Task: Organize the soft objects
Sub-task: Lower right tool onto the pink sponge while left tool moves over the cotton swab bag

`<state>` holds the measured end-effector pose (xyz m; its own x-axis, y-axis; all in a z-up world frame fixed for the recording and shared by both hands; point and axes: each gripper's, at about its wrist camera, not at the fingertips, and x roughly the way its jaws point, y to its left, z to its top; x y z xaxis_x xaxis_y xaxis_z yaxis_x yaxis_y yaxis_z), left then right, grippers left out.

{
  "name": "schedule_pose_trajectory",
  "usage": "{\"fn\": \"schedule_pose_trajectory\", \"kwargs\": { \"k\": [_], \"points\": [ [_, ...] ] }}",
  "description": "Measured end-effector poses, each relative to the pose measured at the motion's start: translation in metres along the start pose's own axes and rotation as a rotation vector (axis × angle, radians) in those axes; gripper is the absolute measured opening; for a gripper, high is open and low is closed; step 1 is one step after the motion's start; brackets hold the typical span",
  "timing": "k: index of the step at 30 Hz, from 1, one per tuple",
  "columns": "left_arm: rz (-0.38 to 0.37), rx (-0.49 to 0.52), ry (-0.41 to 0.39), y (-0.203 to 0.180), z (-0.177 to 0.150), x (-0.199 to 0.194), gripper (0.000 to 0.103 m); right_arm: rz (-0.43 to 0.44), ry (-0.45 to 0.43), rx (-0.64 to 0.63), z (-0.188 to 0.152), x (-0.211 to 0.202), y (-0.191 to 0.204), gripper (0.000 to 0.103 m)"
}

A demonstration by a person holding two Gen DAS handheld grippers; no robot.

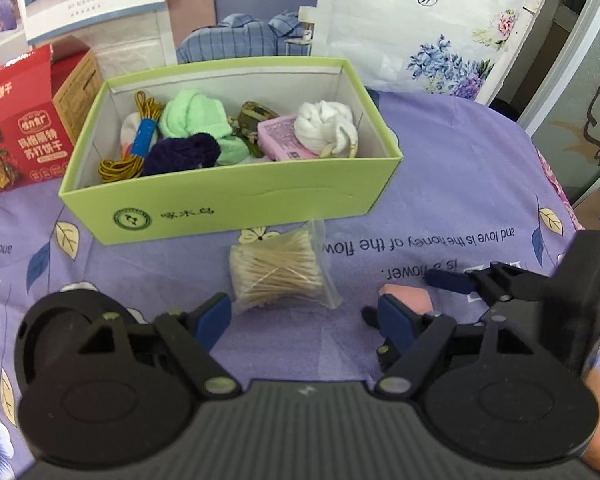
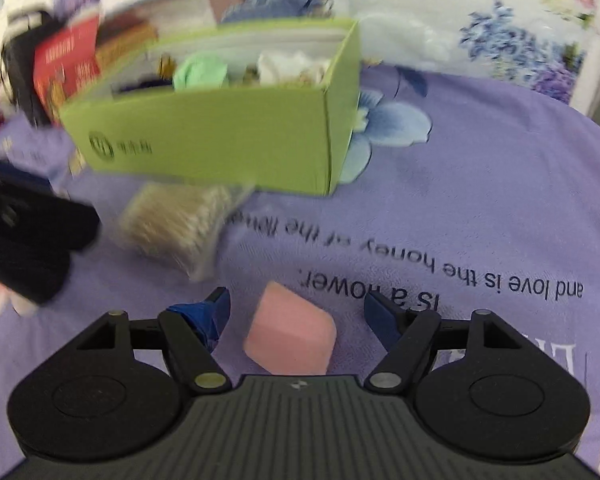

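Left hand-held gripper (image 1: 304, 312): jaws spread wide, gripping nothing, low over the purple printed cloth (image 1: 440, 184) that covers the tabletop. A clear bag of cotton swabs (image 1: 278, 272) lies on the cloth just ahead of the gap between its fingers and close to the front wall of the green box (image 1: 236, 200).

Right hand-held gripper (image 2: 298, 308): jaws likewise apart, one finger on either side of a pink sponge block (image 2: 290, 332). The block rests on the cloth; neither pad is seen to touch it. In the left wrist view the same block (image 1: 410, 298) appears between the right gripper's blue pads, to the right of the swab bag.

Green box: open-topped, standing on the cloth. It contains, from left to right, a coil of yellow-black cord (image 1: 134, 148) with a blue band, a green cloth bundle (image 1: 192, 116), a dark purple knitted item (image 1: 184, 152), a camouflage-patterned item (image 1: 256, 116), a pink packet (image 1: 282, 138) and a knotted white cloth (image 1: 326, 126).

A red biscuit carton (image 1: 24, 128) stands left of the box. Bedding packages (image 1: 420, 20) stand behind it. The right wrist view is motion-blurred in its upper half.
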<state>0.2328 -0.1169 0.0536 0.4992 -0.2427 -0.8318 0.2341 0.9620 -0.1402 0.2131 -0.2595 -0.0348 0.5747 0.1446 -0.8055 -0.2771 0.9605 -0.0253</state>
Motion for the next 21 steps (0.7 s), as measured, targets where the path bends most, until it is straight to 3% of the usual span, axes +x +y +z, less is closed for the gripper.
{"fn": "schedule_pose_trajectory", "kwargs": {
  "k": [1, 6, 8, 12, 16, 21],
  "points": [
    [-0.004, 0.003, 0.003, -0.001, 0.001, 0.001, 0.081, -0.016, -0.008, -0.028, -0.002, -0.002, -0.001, 0.061],
    [-0.017, -0.021, 0.025, -0.005, 0.001, 0.012, 0.082, 0.057, -0.015, 0.136, -0.019, -0.026, -0.046, 0.063],
    [-0.011, -0.027, 0.04, -0.007, 0.001, 0.019, 0.082, 0.043, -0.033, 0.159, -0.028, -0.035, -0.056, 0.064],
    [0.009, -0.064, 0.054, -0.006, 0.001, 0.029, 0.082, -0.069, -0.032, 0.178, -0.032, -0.034, -0.062, 0.064],
    [0.027, -0.087, 0.069, -0.001, 0.001, 0.038, 0.082, -0.03, -0.08, 0.187, -0.034, -0.03, -0.058, 0.064],
    [0.034, -0.11, 0.119, 0.0, 0.007, 0.06, 0.083, -0.069, -0.077, 0.155, -0.027, -0.015, -0.051, 0.065]
  ]
}}
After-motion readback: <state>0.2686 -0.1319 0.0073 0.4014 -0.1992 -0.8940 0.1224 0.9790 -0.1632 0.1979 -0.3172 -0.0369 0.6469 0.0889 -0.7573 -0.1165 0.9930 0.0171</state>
